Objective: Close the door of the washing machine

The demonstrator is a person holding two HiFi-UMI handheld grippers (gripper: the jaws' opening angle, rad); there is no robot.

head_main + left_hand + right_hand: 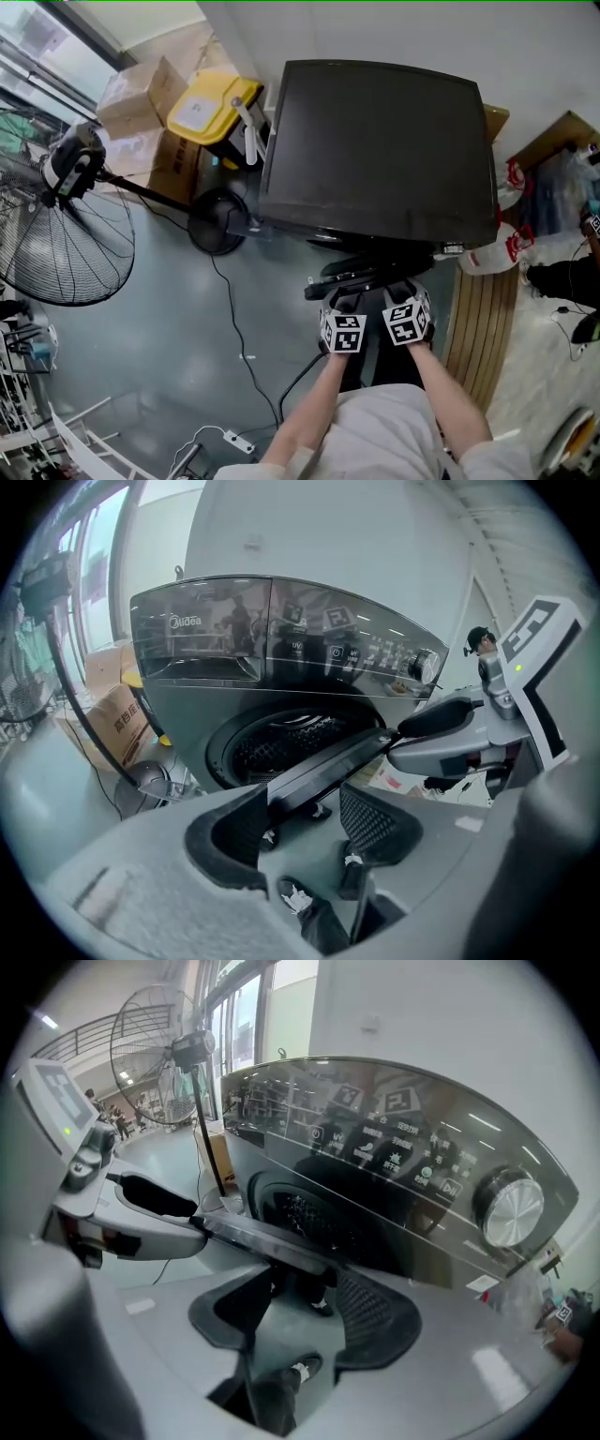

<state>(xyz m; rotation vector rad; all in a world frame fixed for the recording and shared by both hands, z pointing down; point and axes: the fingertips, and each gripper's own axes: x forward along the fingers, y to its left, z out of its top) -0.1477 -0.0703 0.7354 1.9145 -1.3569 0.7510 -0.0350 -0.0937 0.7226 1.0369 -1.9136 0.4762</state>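
The dark front-loading washing machine (375, 150) stands ahead of me, and its round door (361, 274) hangs open toward me. In the left gripper view the door (323, 772) shows edge-on in front of the drum opening (281, 738). My left gripper (309, 813) is open, its fingers on either side of the door's near edge without pressing it. My right gripper (305, 1307) is open too, just below the same door edge (267, 1241). Both grippers sit side by side at the door, left gripper (339, 305) and right gripper (403, 298).
A floor fan (66, 225) stands at the left, its base (217, 220) next to the machine. Cardboard boxes (141, 94) and a yellow bin (211, 108) are behind it. A cable (246, 361) crosses the floor. A wooden board (480, 319) and bags (506, 244) lie to the right.
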